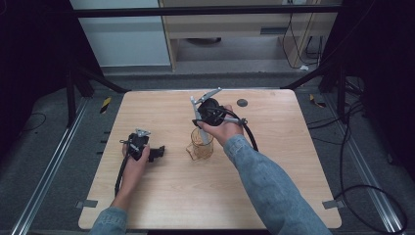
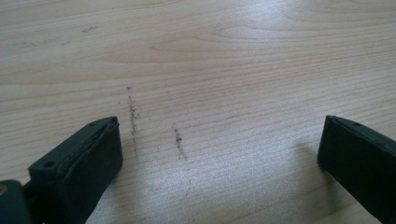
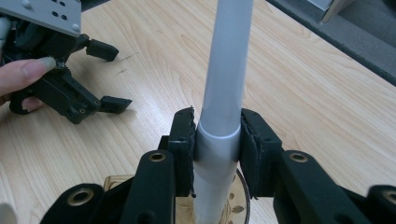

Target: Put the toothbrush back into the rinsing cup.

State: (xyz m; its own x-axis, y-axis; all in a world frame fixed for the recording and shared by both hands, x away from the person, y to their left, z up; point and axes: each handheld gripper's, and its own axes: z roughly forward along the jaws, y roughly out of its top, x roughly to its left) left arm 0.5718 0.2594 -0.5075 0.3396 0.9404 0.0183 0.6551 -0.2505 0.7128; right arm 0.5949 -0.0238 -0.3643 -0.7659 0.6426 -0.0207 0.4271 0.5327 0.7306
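An amber see-through glass (image 1: 201, 147) stands on the wooden table (image 1: 274, 166) near its middle. A pale grey rod (image 1: 199, 121) leans out of the glass, up and to the far left. My right gripper (image 1: 201, 128) is shut on this rod just above the rim; in the right gripper view the rod (image 3: 228, 70) runs between the two pads (image 3: 185, 140), with the glass (image 3: 240, 198) below. My left gripper (image 1: 157, 153) rests on the table left of the glass, open. In its own view the left gripper (image 2: 219, 149) has bare wood between its jaws.
A small dark round disc (image 1: 242, 103) lies near the table's far edge. Faint dark scuff marks (image 2: 133, 116) streak the wood in front of the left gripper. The left gripper (image 3: 109, 77) and the hand holding it lie to the left in the right gripper view.
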